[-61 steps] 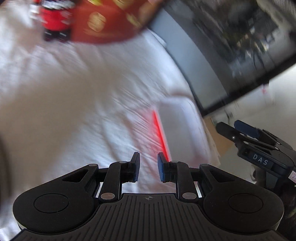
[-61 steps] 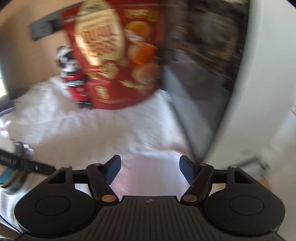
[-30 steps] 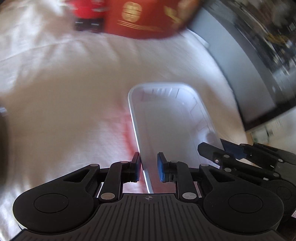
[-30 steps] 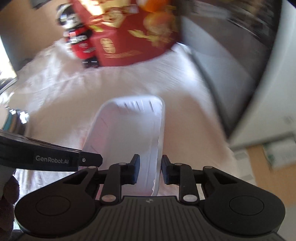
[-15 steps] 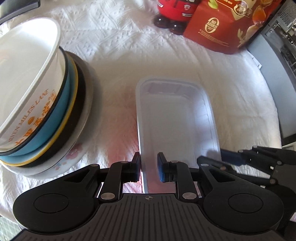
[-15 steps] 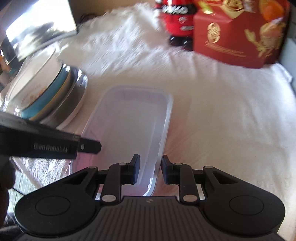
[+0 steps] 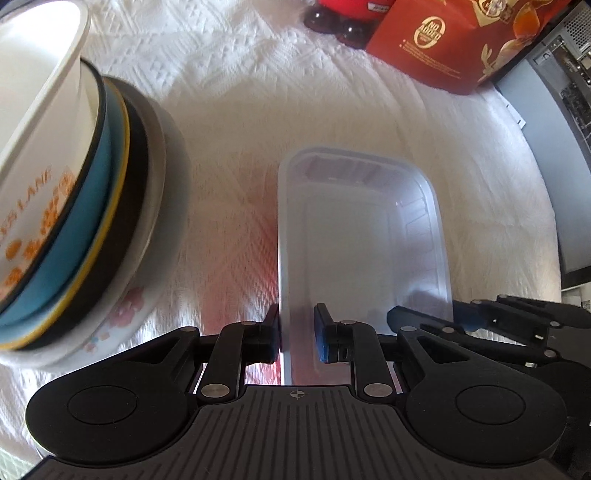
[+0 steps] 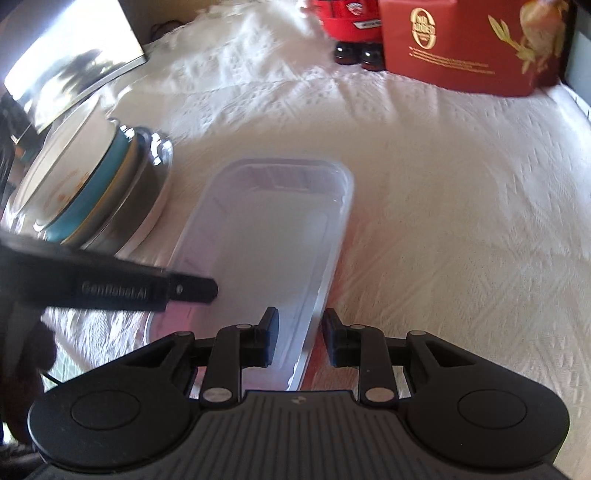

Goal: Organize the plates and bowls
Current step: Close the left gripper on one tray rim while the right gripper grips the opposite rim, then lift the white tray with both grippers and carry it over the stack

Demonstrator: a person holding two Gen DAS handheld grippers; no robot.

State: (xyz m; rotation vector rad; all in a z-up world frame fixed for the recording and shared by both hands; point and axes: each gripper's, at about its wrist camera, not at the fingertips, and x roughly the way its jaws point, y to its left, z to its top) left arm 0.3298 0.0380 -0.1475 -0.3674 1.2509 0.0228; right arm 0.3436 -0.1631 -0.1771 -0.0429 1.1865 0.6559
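Note:
A clear rectangular plastic tray lies in the middle of the white cloth; it also shows in the right wrist view. My left gripper is shut on the tray's left rim at its near end. My right gripper is shut on the tray's right rim at its near end. A stack of bowls, white with orange print on top, then blue and black on a flowered plate, stands left of the tray. It also shows in the right wrist view.
A red snack box and a red bottle stand at the back of the cloth. A grey computer case borders the right edge. A shiny flat panel lies at the back left.
Both grippers closed on the tray's rims and carried it leftward over the cloth until it came beside the bowl stack. The right gripper was open two seconds ago.

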